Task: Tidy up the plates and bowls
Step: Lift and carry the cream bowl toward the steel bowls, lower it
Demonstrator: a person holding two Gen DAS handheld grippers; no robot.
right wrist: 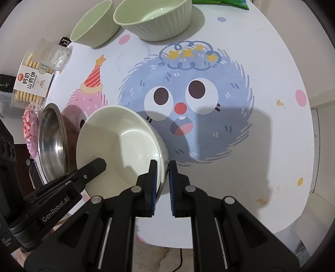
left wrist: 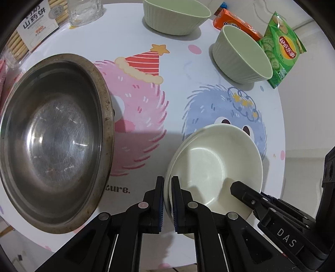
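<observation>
White bowl (left wrist: 213, 163) tilted, apparently pinched at opposite rims by both grippers' fingers (right wrist: 152, 177).

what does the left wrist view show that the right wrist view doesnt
Only the left wrist view shows the orange snack box, the whole Lay's chip bag and a clear glass jar.

Only the right wrist view shows the blue monster's full face, a pink wrapped snack and brown crumbs on the tablecloth.

Both show the white bowl, gripped on opposite rims by the left gripper and right gripper, the steel basin, two green ribbed bowls and the biscuit pack.
</observation>
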